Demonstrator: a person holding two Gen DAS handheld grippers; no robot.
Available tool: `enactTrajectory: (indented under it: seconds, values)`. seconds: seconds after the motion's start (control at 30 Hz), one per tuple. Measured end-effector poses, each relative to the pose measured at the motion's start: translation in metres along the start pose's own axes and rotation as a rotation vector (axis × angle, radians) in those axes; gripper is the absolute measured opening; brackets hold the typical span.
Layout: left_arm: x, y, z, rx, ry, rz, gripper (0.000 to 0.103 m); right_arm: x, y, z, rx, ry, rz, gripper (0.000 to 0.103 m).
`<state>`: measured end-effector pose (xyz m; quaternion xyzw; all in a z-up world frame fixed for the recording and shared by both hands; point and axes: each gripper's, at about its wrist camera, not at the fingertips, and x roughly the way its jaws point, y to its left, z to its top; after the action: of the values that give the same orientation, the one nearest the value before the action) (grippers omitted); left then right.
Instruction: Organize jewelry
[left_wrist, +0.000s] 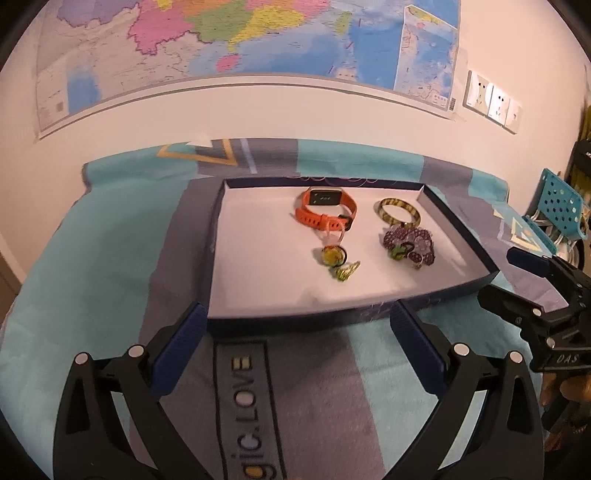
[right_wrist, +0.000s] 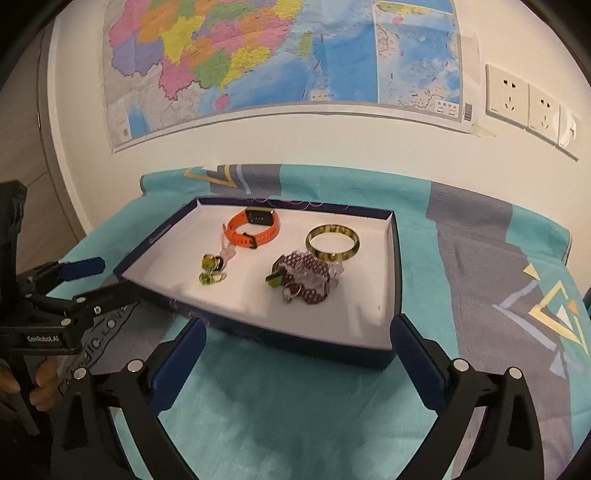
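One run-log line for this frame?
left gripper: open, empty | right gripper: open, empty | watch, bangle in tray

Tray (left_wrist: 218, 236) on cloth (left_wrist: 110, 258); inside, watch (left_wrist: 325, 210) behind ring (left_wrist: 331, 256), bangle (left_wrist: 399, 212) right of watch.

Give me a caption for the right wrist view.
Open right gripper before a tray holding watch, bangle, beadwork.

Orange watch (left_wrist: 325, 211), purple beadwork (left_wrist: 409, 244) (teal-and-grey patterned cloth (left_wrist: 110, 266))
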<state>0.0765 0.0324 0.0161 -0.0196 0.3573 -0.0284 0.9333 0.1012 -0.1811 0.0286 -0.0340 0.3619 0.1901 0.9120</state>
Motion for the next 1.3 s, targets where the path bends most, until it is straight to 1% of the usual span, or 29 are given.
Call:
enactTrajectory:
  seconds: [0.1,0.27,0.4,0.57,0.93,1.3]
  values:
    - [-0.005,-0.005,-0.006,0.008,0.003,0.026,0.098,-0.004,0.005,-0.006,0.000,0.002,-0.005,0.097]
    - [-0.012,-0.010,-0.011,0.015,0.000,0.038,0.098,-0.011,0.011,-0.010,0.000,-0.008,-0.010,0.097]
    - [-0.017,-0.014,-0.013,0.022,-0.004,0.034,0.098,-0.013,0.015,-0.013,0.000,-0.003,-0.005,0.097]
    - [-0.023,-0.017,-0.014,0.025,-0.019,0.047,0.098,-0.013,0.020,-0.017,-0.002,0.005,0.005,0.096]
    - [-0.026,-0.016,-0.015,0.017,-0.018,0.048,0.098,-0.012,0.022,-0.019,0.002,0.014,0.011,0.096]
    - [-0.028,-0.016,-0.015,0.027,-0.018,0.065,0.098,-0.012,0.022,-0.018,0.003,0.014,0.013,0.096]
